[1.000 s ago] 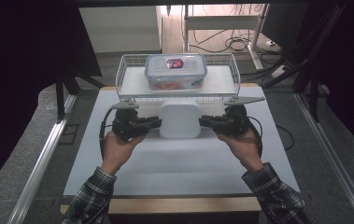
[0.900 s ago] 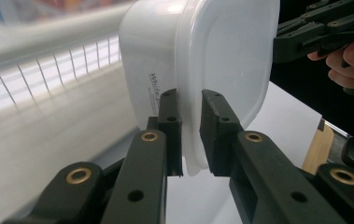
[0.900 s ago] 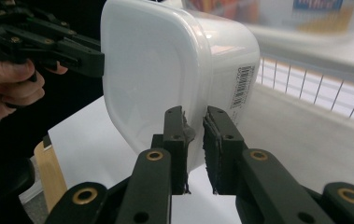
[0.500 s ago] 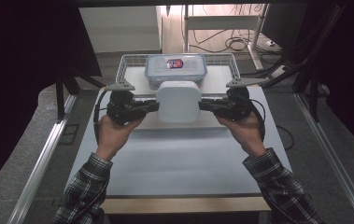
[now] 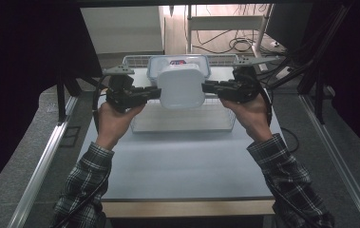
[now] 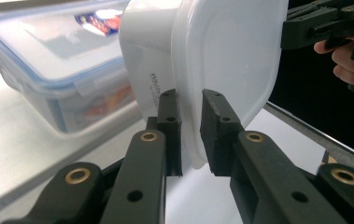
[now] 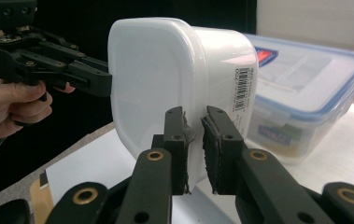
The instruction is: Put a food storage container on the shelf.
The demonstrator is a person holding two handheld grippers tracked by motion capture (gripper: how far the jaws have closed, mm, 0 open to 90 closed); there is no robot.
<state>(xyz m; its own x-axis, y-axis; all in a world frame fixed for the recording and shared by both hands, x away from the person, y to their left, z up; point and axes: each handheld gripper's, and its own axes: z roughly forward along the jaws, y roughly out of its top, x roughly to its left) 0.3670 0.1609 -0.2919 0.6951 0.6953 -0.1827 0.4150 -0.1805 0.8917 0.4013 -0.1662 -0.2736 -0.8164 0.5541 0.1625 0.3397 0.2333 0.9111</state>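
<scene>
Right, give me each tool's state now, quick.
Left tool: closed on the rim of the white container.
Right tool: closed on the same container's opposite rim, held clear of the table.

— What carries everything here?
— A pale grey tabletop point(image 5: 182, 156) with a light wooden front edge, its near half bare.
— And what lies directly on it?
— A wire basket point(image 5: 182, 122), white and rectangular, stands toward the far side, roughly centred between left and right.
— Anything in it?
— A clear lidded box with a blue rim point(image 5: 179, 62) sits at the basket's far end; whether it rests on the basket's floor I cannot tell.
— Beside the tabletop?
— Metal rails point(image 5: 44, 161) run along both sides above grey floor point(image 5: 11, 161).
</scene>
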